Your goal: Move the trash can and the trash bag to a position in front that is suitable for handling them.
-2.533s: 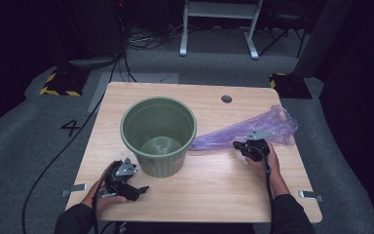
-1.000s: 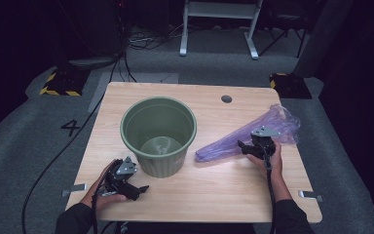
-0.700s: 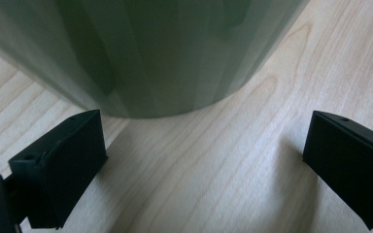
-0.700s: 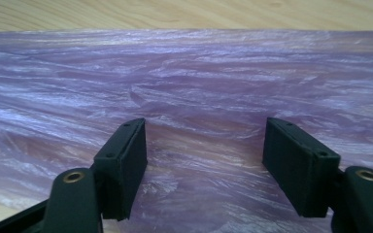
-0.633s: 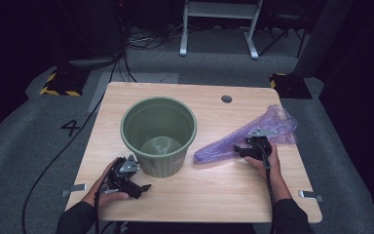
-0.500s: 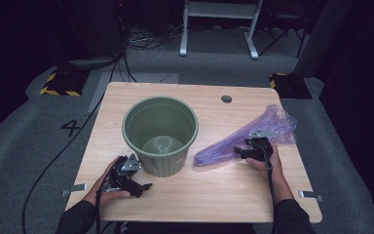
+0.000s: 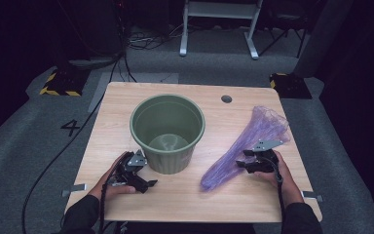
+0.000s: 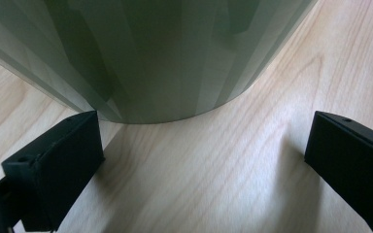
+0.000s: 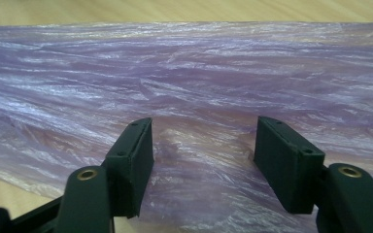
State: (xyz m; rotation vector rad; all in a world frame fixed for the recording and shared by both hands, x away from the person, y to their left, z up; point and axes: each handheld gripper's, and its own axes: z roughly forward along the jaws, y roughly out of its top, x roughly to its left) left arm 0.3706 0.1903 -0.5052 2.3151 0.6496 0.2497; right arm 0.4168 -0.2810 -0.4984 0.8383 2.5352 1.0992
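Observation:
A green plastic bucket (image 7: pixel 168 131) stands upright and empty at the middle of the wooden table (image 7: pixel 185 200). A crumpled purple plastic bag (image 7: pixel 246 146) lies stretched out on the table to its right. My left gripper (image 7: pixel 146 184) is open at the bucket's near left side; in the left gripper view its jaws (image 8: pixel 199 160) stand wide apart just short of the bucket's base (image 8: pixel 150 53). My right gripper (image 7: pixel 241 163) points at the bag's middle. Its jaws (image 9: pixel 204 155) have just been closing, with purple film (image 9: pixel 184 73) between them but not pinched.
A round hole (image 7: pixel 226 99) sits in the tabletop behind the bag. Metal brackets (image 7: pixel 74 189) (image 7: pixel 311 196) stick out at the table's front corners. A white stand (image 7: pixel 219 24) and cables lie on the floor behind the table.
The right gripper has slid toward the table's near edge along the bag, and the bag's near end has swung closer. The left gripper has crept right toward the bucket.

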